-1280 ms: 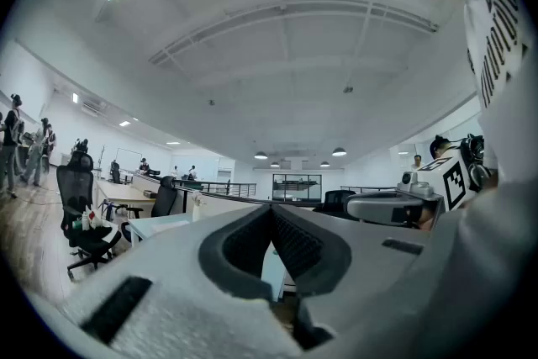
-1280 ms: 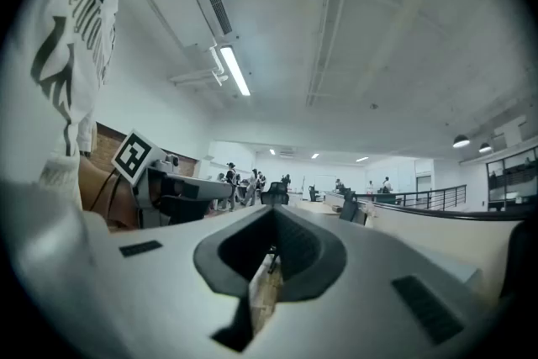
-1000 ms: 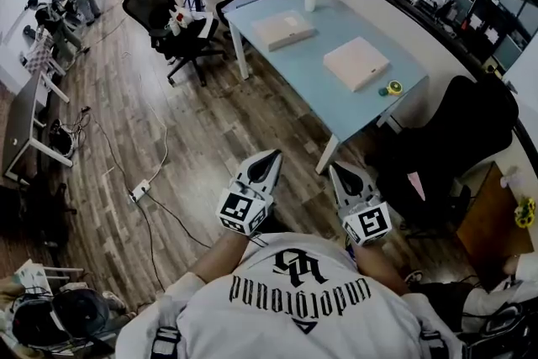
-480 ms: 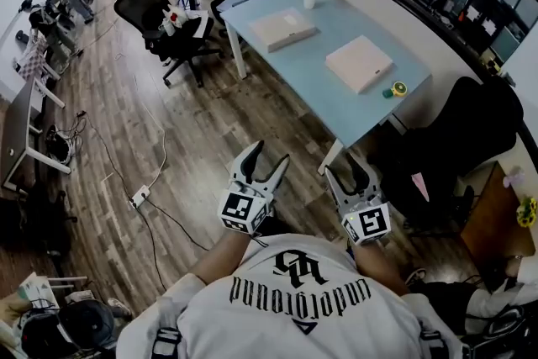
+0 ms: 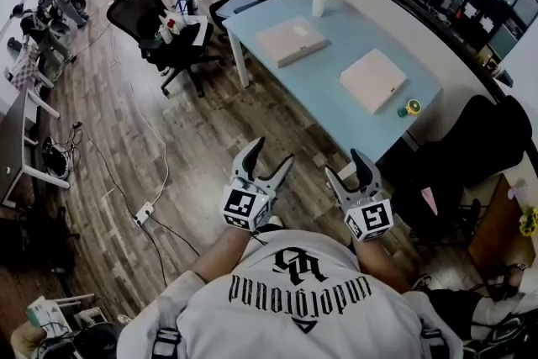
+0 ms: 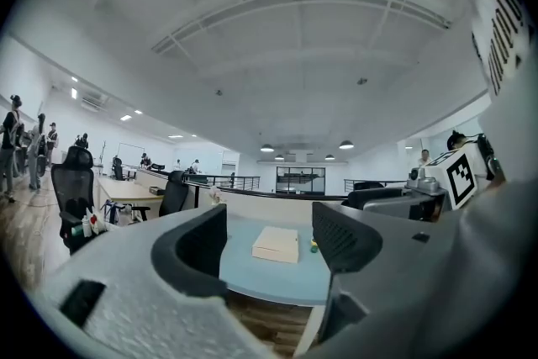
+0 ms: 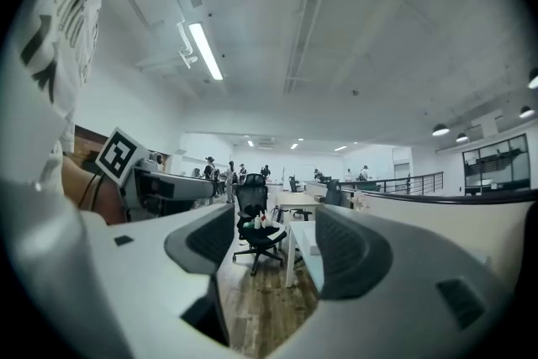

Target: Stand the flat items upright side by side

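Note:
Two flat beige boxes lie on the light blue table (image 5: 336,101): one box (image 5: 290,41) toward the far end, the other box (image 5: 372,80) nearer. Both grippers are held level in front of the person, short of the table's near corner. My left gripper (image 5: 269,157) is open, and between its jaws the left gripper view shows only a distant box (image 6: 276,244). My right gripper (image 5: 349,166) is open too, with only the floor and a table edge (image 7: 307,252) beyond it. Both pairs of jaws have just been opening, with nothing between them.
A white vase (image 5: 319,2) stands at the table's far end, and a small yellow and green item (image 5: 409,108) lies near the closer box. Black office chairs (image 5: 160,21) stand to the left on the wooden floor. A dark chair (image 5: 487,147) sits right of the table.
Both grippers' jaws have gone from shut to wide open. Both hands have moved forward toward the table's near corner.

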Demonstrator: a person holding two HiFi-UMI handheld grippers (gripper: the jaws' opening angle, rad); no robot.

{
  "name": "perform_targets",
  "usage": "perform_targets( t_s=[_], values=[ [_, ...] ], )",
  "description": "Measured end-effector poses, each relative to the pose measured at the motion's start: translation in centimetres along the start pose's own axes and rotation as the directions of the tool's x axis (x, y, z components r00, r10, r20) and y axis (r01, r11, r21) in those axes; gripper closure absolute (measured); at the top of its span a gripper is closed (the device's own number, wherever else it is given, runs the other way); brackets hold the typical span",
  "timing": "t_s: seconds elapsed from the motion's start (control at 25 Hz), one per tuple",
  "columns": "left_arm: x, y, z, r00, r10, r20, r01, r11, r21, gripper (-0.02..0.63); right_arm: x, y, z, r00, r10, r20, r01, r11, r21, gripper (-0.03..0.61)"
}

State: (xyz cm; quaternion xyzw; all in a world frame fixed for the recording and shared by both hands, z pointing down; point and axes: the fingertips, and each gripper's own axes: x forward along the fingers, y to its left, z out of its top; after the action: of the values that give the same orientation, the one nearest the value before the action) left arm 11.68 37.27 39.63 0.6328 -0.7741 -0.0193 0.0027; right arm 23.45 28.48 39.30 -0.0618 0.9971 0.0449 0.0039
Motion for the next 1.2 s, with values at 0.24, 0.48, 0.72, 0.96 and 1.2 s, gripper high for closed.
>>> perform_targets(
  t_s=[0.24, 0.48, 0.72, 0.96, 1.2],
  values=[
    [3.9, 4.8, 0.8, 0.998, -0.055, -0.025, 0.055, 0.998, 0.003, 0.285, 5.3, -1.4, -0.5, 0.998, -0.054, -0.034, 0.055, 0.998, 0.033, 0.273],
    [8.6, 6.4, -0.2, 0.993, -0.110, -0.045, 0.110, 0.994, -0.005, 0.284, 8.1, -4.9, -1.9, 0.993, -0.109, -0.056, 0.112, 0.992, 0.053, 0.272],
    [15.0, 7.2, -0.8, 0.987, -0.152, -0.051, 0.153, 0.988, 0.010, 0.284, 11.0, -10.2, -3.6, 0.989, -0.136, -0.061, 0.140, 0.988, 0.072, 0.270],
    [23.6, 6.9, -1.2, 0.978, -0.199, -0.068, 0.201, 0.979, 0.021, 0.284, 13.2, -18.7, -4.1, 0.981, -0.186, -0.060, 0.190, 0.978, 0.082, 0.272],
    [32.9, 4.3, -1.0, 0.962, -0.266, -0.067, 0.268, 0.963, 0.018, 0.284, 13.4, -26.9, -4.4, 0.972, -0.224, -0.075, 0.231, 0.968, 0.097, 0.278]
  ],
)
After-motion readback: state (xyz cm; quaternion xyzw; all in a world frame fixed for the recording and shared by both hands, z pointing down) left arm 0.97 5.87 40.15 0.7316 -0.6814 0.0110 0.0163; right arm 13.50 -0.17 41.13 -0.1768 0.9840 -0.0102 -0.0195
